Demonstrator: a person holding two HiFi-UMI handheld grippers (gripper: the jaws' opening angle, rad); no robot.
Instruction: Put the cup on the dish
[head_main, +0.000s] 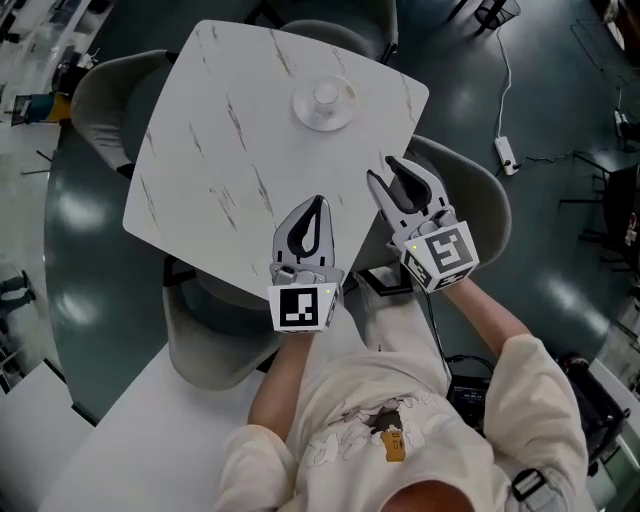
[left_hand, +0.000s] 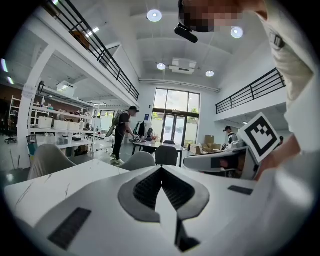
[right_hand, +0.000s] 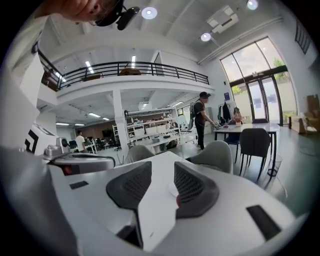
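Upper centre of frame: cup sits on the dish, on the far part of the table.
Lower centre: left gripper, jaws pressed together, empty, over the table's near edge.
Just right of it: right gripper, jaws apart, gripping nothing, at the table's right edge.
Both tongs: well apart from the cup.

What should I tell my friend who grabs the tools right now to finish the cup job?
Left tool: shut, empty, above the near part of the table.
Right tool: open, empty, at the table's edge beside the left one.
Things: the cup stands on the dish at the table's far side, apart from both tools.
Done: the cup is on the dish.
Left: nothing, it seems.
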